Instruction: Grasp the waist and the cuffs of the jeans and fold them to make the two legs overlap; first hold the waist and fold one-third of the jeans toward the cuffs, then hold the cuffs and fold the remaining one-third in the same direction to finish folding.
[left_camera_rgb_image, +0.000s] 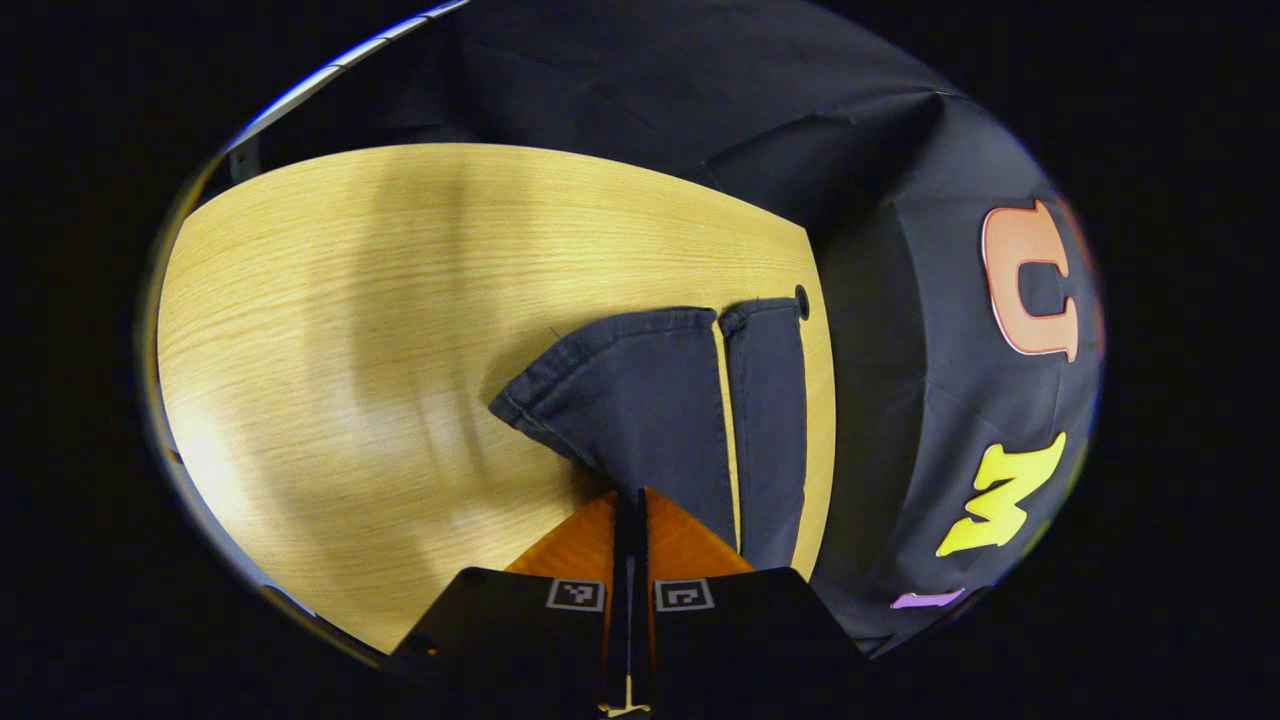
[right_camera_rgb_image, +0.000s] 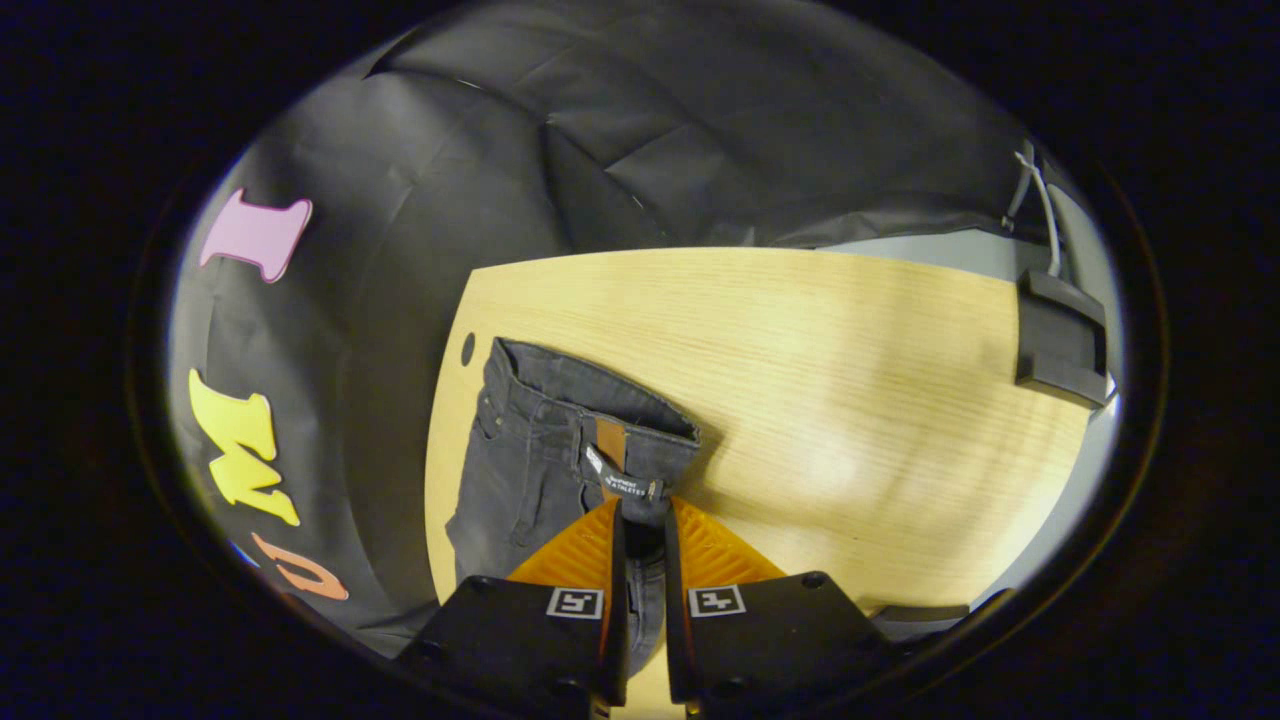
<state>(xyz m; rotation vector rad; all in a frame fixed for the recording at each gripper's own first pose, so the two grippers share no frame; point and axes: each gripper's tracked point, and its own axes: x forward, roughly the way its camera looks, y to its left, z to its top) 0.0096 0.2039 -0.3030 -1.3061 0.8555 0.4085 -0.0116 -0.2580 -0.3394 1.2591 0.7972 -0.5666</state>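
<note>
Lying on the wooden table (left_camera_rgb_image: 330, 330), the dark jeans (left_camera_rgb_image: 650, 400) reach right into both of your grippers. Your left gripper (left_camera_rgb_image: 630, 505) is clenched on the fabric of the nearer cuff (left_camera_rgb_image: 610, 390), with the second cuff (left_camera_rgb_image: 768, 400) just beyond its tips. Your right gripper (right_camera_rgb_image: 640, 520) grasps the waist (right_camera_rgb_image: 600, 400) at the band, its label just ahead of the jaws. A black box (right_camera_rgb_image: 1060, 340) sits at the table's far edge.

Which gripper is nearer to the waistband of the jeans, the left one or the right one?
Right. The right gripper is pinching the jeans at the waistband. The left gripper is closed on the fabric at the cuffs, the opposite end.
</note>
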